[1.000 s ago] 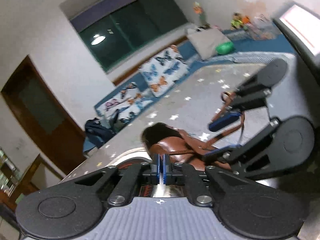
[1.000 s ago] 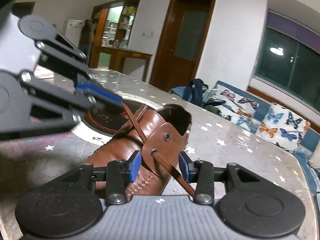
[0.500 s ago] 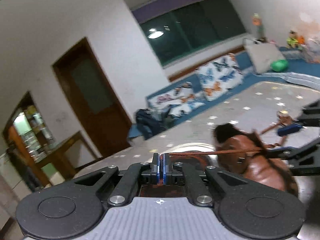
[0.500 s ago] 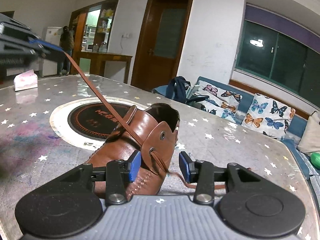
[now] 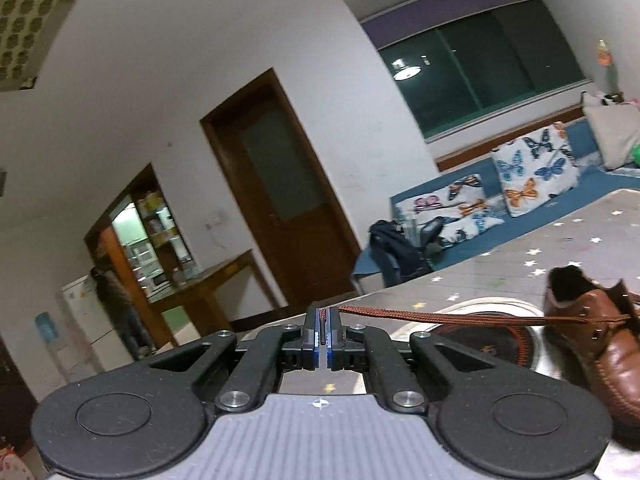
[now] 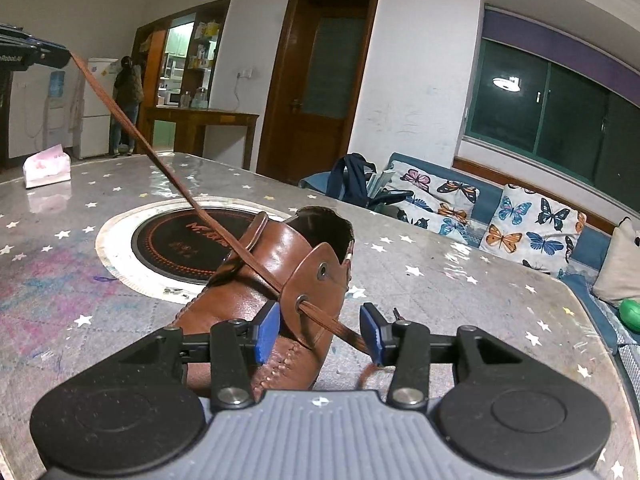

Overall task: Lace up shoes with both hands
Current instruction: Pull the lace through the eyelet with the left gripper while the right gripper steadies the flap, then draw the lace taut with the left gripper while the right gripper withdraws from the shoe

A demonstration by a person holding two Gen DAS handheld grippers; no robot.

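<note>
Left wrist view: left gripper (image 5: pixel 322 334) clamps the brown lace (image 5: pixel 440 315), pulling it taut.
Right gripper (image 6: pixel 319 332): half-wide, holding nothing, straddling the shoe's (image 6: pixel 276 280) eyelet flap (image 6: pixel 316 292) to steady it.

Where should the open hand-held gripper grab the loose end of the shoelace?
Probably on the short tail of the lace just outside the lower eyelet. It already lies between the right hand-held gripper pads, so close straight in; beyond that it droops out of sight.

The shoe (image 5: pixel 596 344) runs off the frame at 3 o'clock in the left view. The lace (image 6: pixel 352 338) end blurs beneath the right claw (image 6: pixel 320 330). The left claw (image 6: pixel 28 54) is cropped at 10 o'clock.
</note>
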